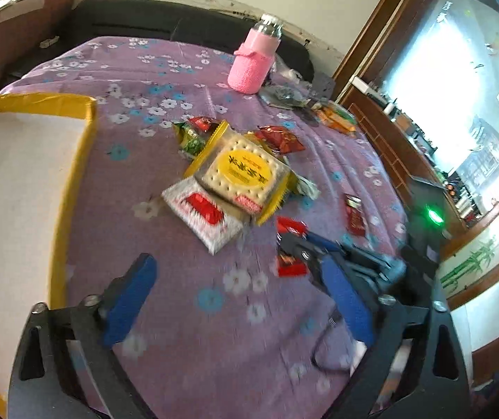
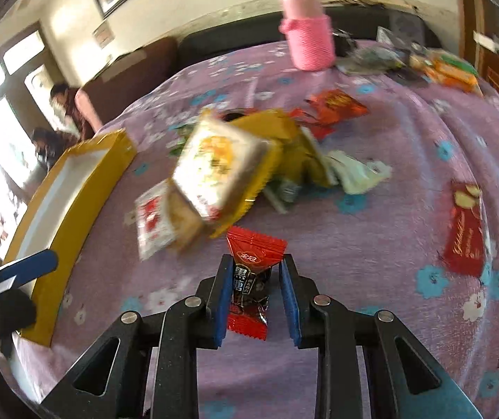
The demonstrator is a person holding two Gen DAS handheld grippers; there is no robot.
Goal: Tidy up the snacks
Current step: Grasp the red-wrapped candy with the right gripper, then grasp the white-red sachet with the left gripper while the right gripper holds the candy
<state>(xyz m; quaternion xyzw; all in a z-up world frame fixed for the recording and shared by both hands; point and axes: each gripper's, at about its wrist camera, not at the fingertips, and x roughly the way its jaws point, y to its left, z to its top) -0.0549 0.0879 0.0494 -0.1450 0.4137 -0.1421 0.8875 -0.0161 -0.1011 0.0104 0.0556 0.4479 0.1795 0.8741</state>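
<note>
A pile of snacks lies mid-table on a purple flowered cloth: a yellow cracker packet [image 1: 242, 171] on a white and red packet [image 1: 204, 209], with green and red packets behind. My left gripper [image 1: 239, 272] is open and empty, low over the cloth in front of the pile. My right gripper [image 2: 256, 269] has its jaws on either side of a red and black candy [image 2: 251, 279] lying on the cloth; a narrow gap shows on the right side. That gripper and candy [image 1: 289, 258] also show in the left wrist view. A yellow-rimmed white box [image 1: 22, 181] stands at left.
A pink-sleeved bottle [image 1: 253, 59] stands at the table's far side. More wrappers [image 1: 333, 115] lie at the far right. A red sachet [image 2: 466, 230] lies right of the pile. A dark sofa runs behind the table. People are at the far left in the right wrist view.
</note>
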